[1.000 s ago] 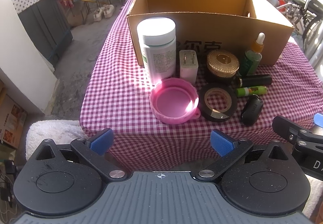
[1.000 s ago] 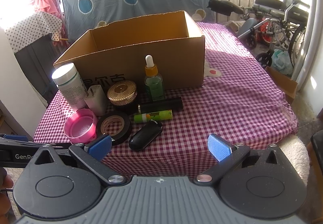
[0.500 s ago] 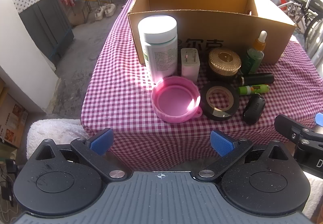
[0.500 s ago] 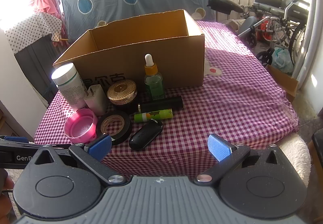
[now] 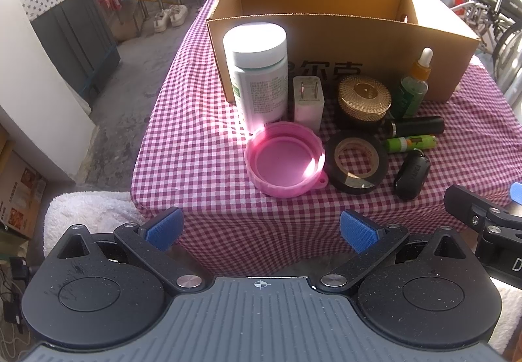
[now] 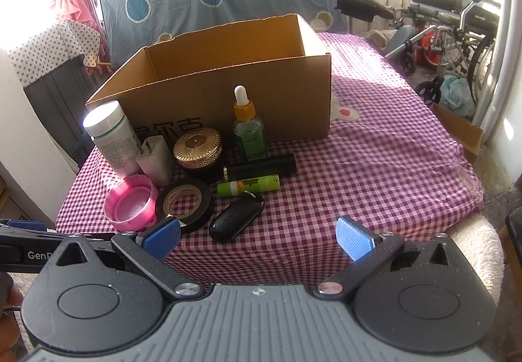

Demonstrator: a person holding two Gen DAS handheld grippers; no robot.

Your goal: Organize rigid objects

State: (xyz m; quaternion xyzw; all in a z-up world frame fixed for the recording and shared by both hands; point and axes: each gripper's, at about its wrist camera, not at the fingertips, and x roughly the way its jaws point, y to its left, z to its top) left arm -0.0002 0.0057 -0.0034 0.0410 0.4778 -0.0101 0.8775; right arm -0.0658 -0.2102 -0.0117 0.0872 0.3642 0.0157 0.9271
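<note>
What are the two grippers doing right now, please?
Left gripper: open, holding nothing.
Right gripper: open, holding nothing.

A box [image 5: 342, 45] stands mid-table [image 5: 182, 146]. Before its front wall, left to right: bottle [image 5: 257, 74], plug [image 5: 308, 101], jar [image 5: 363, 99], dropper [image 5: 412, 87]. Nearer the front edge lie a lid [image 5: 284, 163], then tape [image 5: 357, 163] and a fob [image 5: 411, 174]; two tubes [image 5: 414, 126] [image 5: 410, 144] lie between dropper and fob.
</note>
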